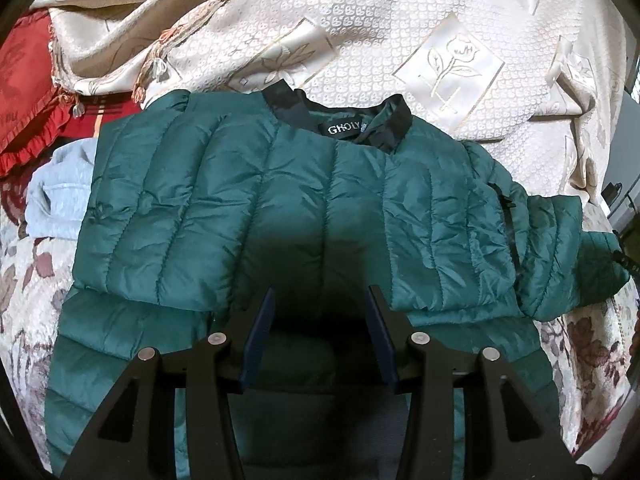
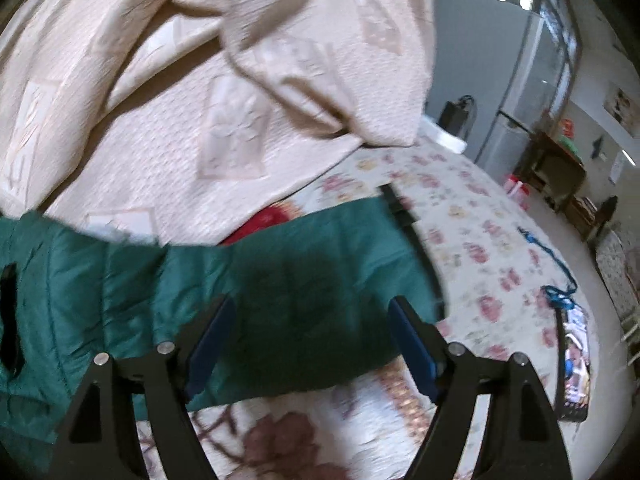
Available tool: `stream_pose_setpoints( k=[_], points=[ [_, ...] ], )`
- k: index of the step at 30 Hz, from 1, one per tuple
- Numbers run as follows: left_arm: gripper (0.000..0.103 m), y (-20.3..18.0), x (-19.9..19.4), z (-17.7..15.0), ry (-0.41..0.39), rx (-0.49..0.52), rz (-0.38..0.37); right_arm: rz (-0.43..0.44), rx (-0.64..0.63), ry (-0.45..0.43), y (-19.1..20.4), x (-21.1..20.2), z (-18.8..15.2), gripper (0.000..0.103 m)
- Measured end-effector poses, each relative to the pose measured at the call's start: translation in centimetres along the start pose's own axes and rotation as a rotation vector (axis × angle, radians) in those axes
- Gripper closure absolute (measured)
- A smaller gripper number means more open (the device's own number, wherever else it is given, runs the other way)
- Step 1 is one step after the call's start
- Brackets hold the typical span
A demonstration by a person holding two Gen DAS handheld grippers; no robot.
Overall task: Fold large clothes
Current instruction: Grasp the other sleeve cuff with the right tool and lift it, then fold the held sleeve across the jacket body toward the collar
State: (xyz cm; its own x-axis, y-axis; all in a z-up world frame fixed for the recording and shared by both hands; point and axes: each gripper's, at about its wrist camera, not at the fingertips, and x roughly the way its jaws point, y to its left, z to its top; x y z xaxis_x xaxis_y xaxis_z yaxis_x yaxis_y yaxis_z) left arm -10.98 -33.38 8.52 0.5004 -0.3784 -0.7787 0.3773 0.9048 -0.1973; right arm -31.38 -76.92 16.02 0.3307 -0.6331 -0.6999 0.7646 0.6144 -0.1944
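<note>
1. My left hand-held gripper (image 1: 320,300) hovers with its jaws apart and nothing between them, over the near middle of the green jacket (image 1: 280,208).
2. My right hand-held gripper (image 2: 310,312) is likewise spread wide and empty, above the jacket's sleeve (image 2: 304,280), which runs out to the right and ends in a dark cuff (image 2: 398,208).
3. The jacket lies flat on the bed (image 2: 480,240), on a floral sheet, collar (image 1: 340,118) at the far side and hem toward me, so the body's long axis runs near to far.
4. The sleeve's long axis runs left to right, crosswise to the body. It sits directly under my right gripper, so that hand is the nearer one; I judge folding the sleeve in to the left over the body comes next.
5. A cream blanket (image 1: 360,32) is heaped beyond the collar, and a pale blue garment (image 1: 56,192) lies at the jacket's left edge.
</note>
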Motion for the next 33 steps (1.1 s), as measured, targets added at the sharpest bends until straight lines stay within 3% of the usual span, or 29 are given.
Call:
stream_pose_setpoints(
  k=[3,10,15,19,21,26,33],
  points=[
    [0.075,0.0,0.0,0.0,0.002,-0.001,-0.003,-0.032,0.038,-0.022,-1.9,0.2,0.9,0.015],
    [0.075,0.0,0.3,-0.2,0.012,0.006,-0.002,-0.083,0.124,0.039,-5.5,3.5,1.8,0.014],
    [0.075,0.3,0.8,-0.3,0.024,-0.003,0.006,-0.008,0.202,0.102,-6.9,5.8,0.9,0.016],
    [0.075,0.5,0.7,-0.4,0.024,-0.004,0.007,0.094,0.234,0.082,-6.9,5.6,0.3,0.063],
    [0.075,0.5,0.4,-0.4,0.017,-0.003,0.004,0.123,0.227,0.044,-6.7,4.7,0.4,0.080],
    [0.075,0.9,-0.6,-0.5,-0.002,-0.009,0.005,0.229,0.187,-0.024,-5.4,1.1,1.1,0.087],
    [0.075,1.9,-2.1,-0.6,-0.024,-0.007,0.027,0.409,0.078,-0.111,0.1,-6.3,1.5,0.091]
  ],
)
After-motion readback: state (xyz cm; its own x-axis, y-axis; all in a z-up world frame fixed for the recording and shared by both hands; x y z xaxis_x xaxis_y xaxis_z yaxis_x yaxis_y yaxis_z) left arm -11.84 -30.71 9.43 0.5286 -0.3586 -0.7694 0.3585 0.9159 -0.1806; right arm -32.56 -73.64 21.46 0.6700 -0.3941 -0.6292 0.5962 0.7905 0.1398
